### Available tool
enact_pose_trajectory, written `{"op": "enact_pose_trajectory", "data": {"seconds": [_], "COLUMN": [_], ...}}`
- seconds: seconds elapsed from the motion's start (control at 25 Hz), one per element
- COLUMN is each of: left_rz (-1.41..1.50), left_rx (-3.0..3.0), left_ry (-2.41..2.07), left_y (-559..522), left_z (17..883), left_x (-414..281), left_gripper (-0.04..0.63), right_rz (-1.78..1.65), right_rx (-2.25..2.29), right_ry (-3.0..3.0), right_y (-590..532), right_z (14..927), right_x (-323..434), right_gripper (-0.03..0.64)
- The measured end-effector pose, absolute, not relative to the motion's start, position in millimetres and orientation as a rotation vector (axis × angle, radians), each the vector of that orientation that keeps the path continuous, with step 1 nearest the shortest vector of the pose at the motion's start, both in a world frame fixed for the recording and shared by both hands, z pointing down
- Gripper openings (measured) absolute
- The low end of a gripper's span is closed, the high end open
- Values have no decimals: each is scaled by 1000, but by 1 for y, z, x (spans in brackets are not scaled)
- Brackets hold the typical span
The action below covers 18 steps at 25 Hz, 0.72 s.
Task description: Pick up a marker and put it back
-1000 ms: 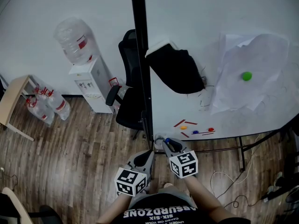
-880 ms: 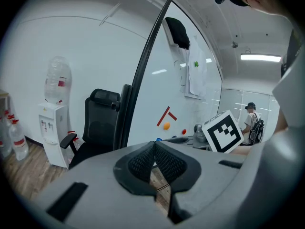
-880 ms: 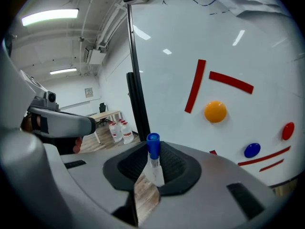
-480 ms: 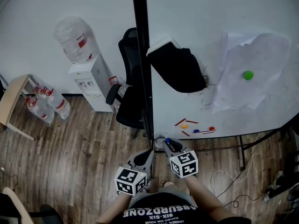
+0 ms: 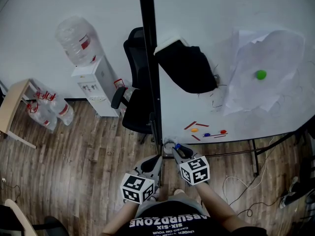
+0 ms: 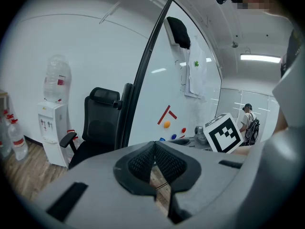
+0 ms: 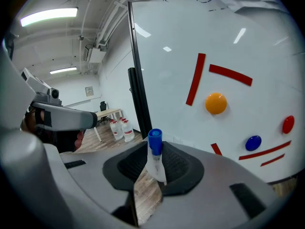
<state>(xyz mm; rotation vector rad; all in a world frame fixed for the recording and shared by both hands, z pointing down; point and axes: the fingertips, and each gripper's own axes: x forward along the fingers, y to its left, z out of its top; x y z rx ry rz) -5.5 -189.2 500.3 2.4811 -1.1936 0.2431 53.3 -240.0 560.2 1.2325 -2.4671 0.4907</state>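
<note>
Hardly anything has shifted since a second ago: both grippers sit in the same spot near the whiteboard's point(image 5: 246, 14) lower edge, and only the right gripper's point(image 7: 153, 150) jaws have just been easing apart a touch. I see the marker point(image 7: 155, 152) between them, clamped near the tips, standing upright with its blue cap on top. Just left of it, the left gripper point(image 6: 154, 146) has its jaws together with nothing between them. Past the marker, on the whiteboard, I see an orange magnet point(image 7: 216, 103), a blue magnet point(image 7: 253, 142), a red magnet point(image 7: 288, 124) and a few red strips. Higher up hang a black cloth point(image 5: 189, 70) and paper sheets under a green magnet point(image 5: 260, 74). Left of the board's black post point(image 5: 149, 58) stand an office chair point(image 5: 135, 107) and a water dispenser point(image 5: 93, 85).
</note>
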Motion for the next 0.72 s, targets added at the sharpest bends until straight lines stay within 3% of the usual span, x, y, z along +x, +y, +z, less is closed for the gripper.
{"op": "enact_pose_trajectory", "data": {"seconds": [0.72], "left_rz": [259], "left_rx": [2513], "left_ry": [-1154], "left_y": [-178], "left_z": [499], "left_x": [-4], "left_gripper": [9], "right_rz": [513], "right_rx": [1315], "right_ry": [-2444], "right_y": [-225], "right_z": [558], "right_x": [65], "right_gripper": [83]}}
